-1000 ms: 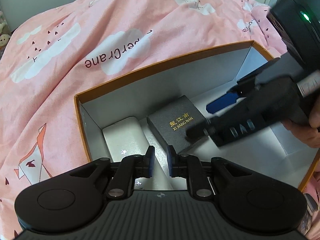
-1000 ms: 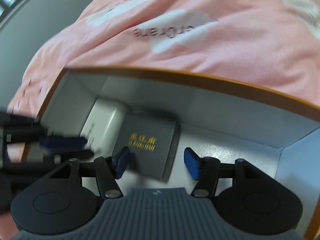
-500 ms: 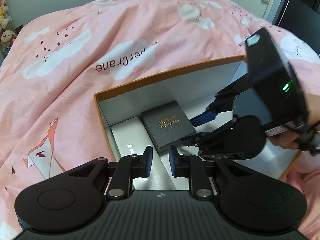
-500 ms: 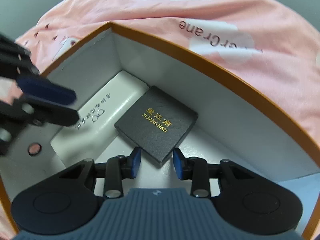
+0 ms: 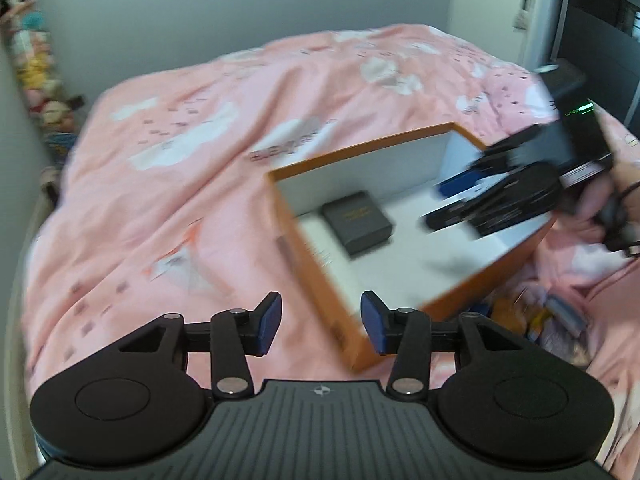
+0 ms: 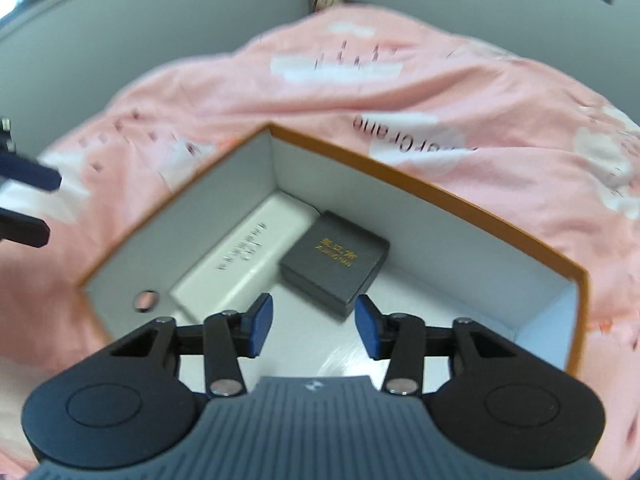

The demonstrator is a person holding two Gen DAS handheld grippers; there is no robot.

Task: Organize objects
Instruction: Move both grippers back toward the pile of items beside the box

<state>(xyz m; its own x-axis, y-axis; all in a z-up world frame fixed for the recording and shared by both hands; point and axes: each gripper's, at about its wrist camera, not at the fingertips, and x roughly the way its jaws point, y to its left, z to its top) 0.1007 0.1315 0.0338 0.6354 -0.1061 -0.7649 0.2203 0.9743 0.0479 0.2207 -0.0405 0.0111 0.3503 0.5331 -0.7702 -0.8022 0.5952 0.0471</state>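
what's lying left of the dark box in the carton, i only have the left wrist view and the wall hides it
Observer: A long white case with printed text lies along the orange carton wall, beside the dark gift box.
Operator: touching?
Observer: They look edge to edge at one corner.
Operator: anything in the right gripper's jaws?
Observer: Nothing; the right gripper has its jaws opening, empty, above the carton floor.

Pink bedcover (image 6: 440, 92) reads, perhaps, "erCrane"; the dark box's (image 6: 334, 258) gold lettering is blurred.
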